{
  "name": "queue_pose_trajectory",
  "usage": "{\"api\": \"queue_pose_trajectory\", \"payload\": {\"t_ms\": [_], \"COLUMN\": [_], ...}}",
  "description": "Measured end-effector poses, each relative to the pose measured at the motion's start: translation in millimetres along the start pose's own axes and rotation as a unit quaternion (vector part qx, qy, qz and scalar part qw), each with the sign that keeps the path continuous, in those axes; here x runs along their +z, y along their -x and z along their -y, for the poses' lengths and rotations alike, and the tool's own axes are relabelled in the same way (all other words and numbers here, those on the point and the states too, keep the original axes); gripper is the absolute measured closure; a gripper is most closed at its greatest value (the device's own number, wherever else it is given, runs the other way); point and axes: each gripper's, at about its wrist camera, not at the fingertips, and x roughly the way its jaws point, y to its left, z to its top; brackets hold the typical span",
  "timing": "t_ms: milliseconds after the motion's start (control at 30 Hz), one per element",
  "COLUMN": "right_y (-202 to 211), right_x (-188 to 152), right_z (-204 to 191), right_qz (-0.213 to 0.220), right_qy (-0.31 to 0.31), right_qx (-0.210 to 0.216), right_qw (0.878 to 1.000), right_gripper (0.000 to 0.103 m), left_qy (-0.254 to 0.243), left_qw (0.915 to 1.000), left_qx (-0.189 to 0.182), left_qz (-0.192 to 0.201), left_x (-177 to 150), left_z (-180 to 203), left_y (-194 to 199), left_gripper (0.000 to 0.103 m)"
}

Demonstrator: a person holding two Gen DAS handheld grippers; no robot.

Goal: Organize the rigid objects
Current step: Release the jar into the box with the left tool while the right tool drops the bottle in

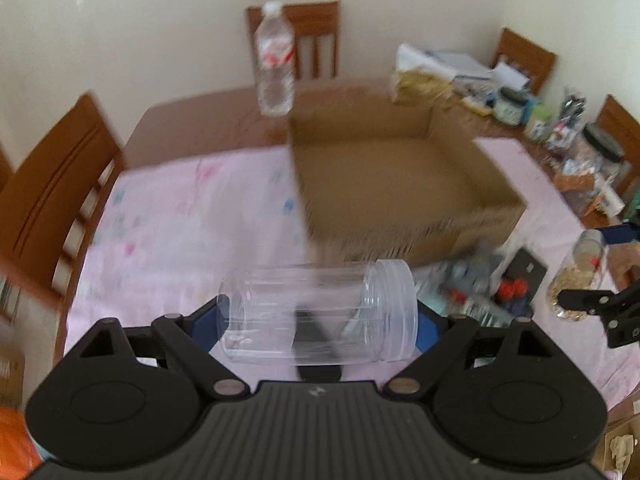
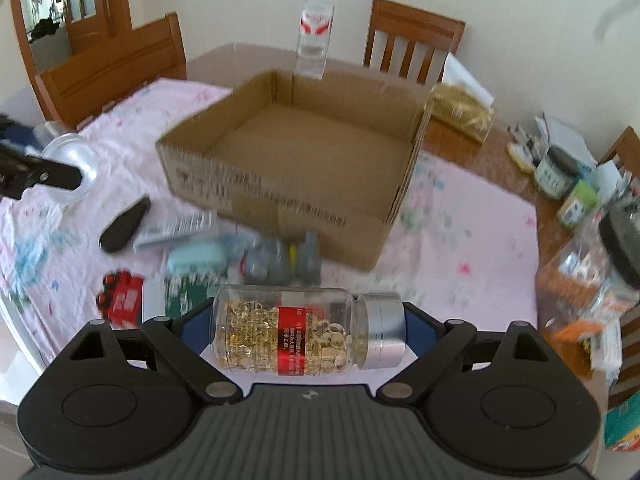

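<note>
My left gripper (image 1: 318, 326) is shut on a clear empty plastic jar (image 1: 316, 312), held sideways above the pink cloth. It also shows in the right wrist view (image 2: 70, 168) at the far left. My right gripper (image 2: 308, 334) is shut on a capsule bottle (image 2: 296, 332) with gold capsules, a red label and a silver cap, held sideways; it shows in the left wrist view (image 1: 578, 276) at the right. An open, empty cardboard box (image 2: 296, 152) sits on the table beyond both grippers, also in the left wrist view (image 1: 400, 176).
Small items lie on the cloth before the box: a black case (image 2: 126, 224), a grey toy (image 2: 280, 260), a teal case (image 2: 196, 260), red packets (image 2: 120, 300). A water bottle (image 2: 314, 32) stands behind the box. Jars and clutter (image 2: 592, 216) crowd the right. Wooden chairs (image 2: 412, 36) surround the table.
</note>
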Motion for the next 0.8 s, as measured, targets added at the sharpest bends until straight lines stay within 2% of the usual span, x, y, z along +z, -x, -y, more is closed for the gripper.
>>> {"api": "queue_pose_trajectory", "payload": {"t_ms": [267,367,700,800], "right_y": [0.4,-3.0,-12.1,-15.1], "right_x": [42.8,54.5,76.7,79.8], "right_z": [13.6,15.7,15.8,15.2], "right_qz": [0.029,0.033,0.026,0.018], "right_qy": [-0.027,-0.040,-0.080,-0.085], "right_qx": [-0.014,-0.022,-0.052,-0.062], "right_qw": [0.999,0.998,0.995,0.994], "right_gripper": [0.007,0.007,0.007,0.007], "left_qy": [-0.060,-0.080,-0.104,-0.104], "left_qw": [0.9966,0.9947,0.9914,0.9910], "left_qx": [-0.045,-0.049,-0.075,-0.072], "left_qz": [0.033,0.042,0.029,0.043], "left_x": [68.7,89.8,127.7,135.5], "left_z": [11.3,14.7,18.0,17.7], "left_y": [-30.8,-50.3,-121.2,-134.9], "left_gripper": [0.013,0.013,0.013,0.010]}}
